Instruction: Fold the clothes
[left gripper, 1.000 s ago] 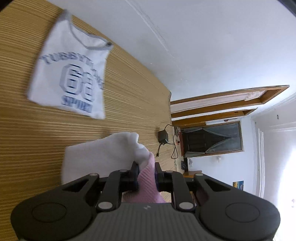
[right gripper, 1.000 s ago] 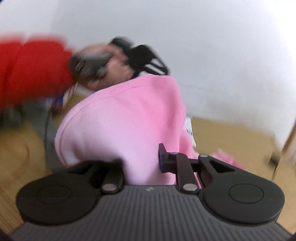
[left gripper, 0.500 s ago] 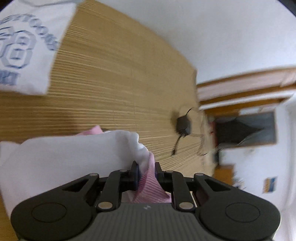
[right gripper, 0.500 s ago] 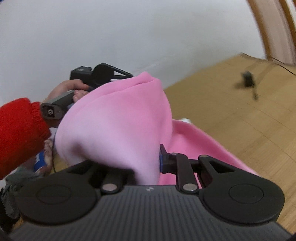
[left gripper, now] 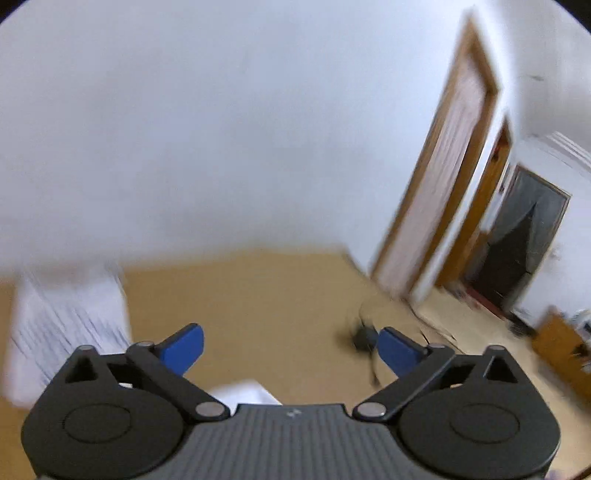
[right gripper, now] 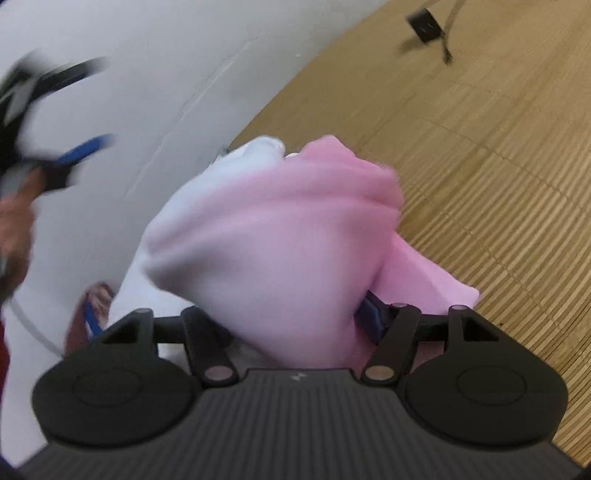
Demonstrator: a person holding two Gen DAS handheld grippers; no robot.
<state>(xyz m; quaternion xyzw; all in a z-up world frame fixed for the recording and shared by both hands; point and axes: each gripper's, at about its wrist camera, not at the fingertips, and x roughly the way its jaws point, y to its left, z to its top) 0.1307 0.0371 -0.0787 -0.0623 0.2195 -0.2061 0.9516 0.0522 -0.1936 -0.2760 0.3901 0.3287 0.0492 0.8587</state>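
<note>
The pink garment (right gripper: 280,236), with white lining (right gripper: 255,155) showing at its far edge, lies bunched between the jaws of my right gripper (right gripper: 288,314). Those jaws are opening, and the cloth hides the left finger. The right blue pad (right gripper: 371,317) rests beside the cloth without pinching it. My left gripper (left gripper: 290,336) is opening wide over the wooden surface, both blue pads bare and nothing between them. In the right wrist view it appears blurred at the upper left as the left gripper (right gripper: 55,122), held by a hand (right gripper: 14,221). A white printed shirt (left gripper: 66,325) lies blurred to the left.
The ribbed wooden surface (right gripper: 498,166) stretches to the right. A black power adapter (right gripper: 424,24) with its cable lies on it, also visible as the adapter (left gripper: 364,338) in the left wrist view. A white wall (left gripper: 258,129) stands behind, with a wooden door frame (left gripper: 443,177) at the right.
My left gripper let go of the pink-and-white cloth, opened wide and swung up and away. The right gripper's jaws spread apart as it sank toward the wooden surface with the pink garment.
</note>
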